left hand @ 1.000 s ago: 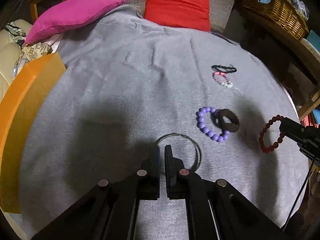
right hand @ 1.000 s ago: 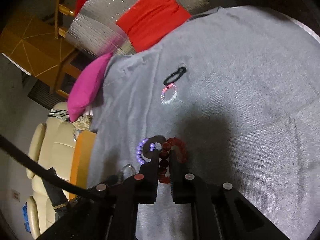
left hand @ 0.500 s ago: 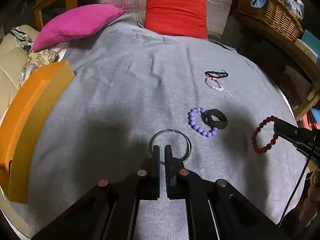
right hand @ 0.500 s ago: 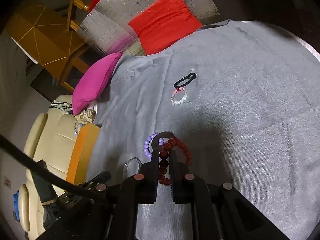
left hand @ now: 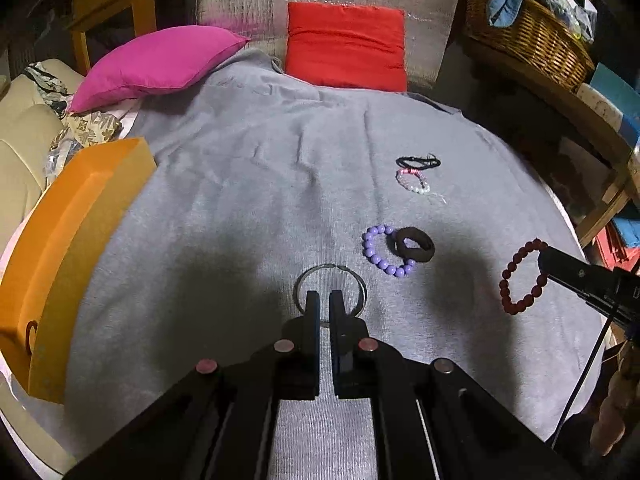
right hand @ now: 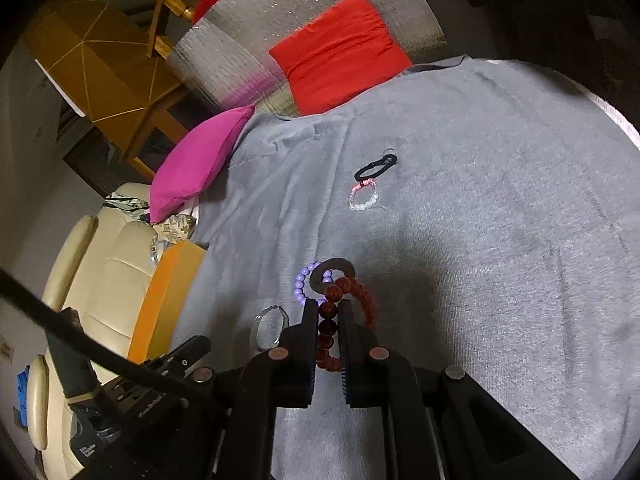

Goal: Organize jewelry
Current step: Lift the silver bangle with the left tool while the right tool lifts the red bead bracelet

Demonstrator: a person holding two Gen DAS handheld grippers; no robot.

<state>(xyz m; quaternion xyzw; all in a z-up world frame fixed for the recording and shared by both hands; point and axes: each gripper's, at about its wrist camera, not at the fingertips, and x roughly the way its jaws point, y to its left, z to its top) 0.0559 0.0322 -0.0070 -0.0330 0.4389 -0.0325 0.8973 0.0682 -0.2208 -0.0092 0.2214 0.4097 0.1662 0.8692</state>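
Grey cloth (left hand: 240,208) covers the work surface, an orange box (left hand: 68,236) lying at its left edge. Left gripper (left hand: 325,300) pinches a thin metal bangle (left hand: 330,280); right gripper (right hand: 329,312) clamps a dark-red bead bracelet (right hand: 362,300). Beyond lie a purple bead bracelet (left hand: 380,252) touching a brown ring (left hand: 416,245), then a pearl bracelet (left hand: 412,181) and black band (left hand: 418,161).

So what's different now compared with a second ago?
Both tools have lifted away from the grey cloth, each carrying its piece: the left tool the thin metal bangle, the right tool the dark red bead bracelet. Neither grip changed. The purple bracelet, brown ring and far pieces stayed put.
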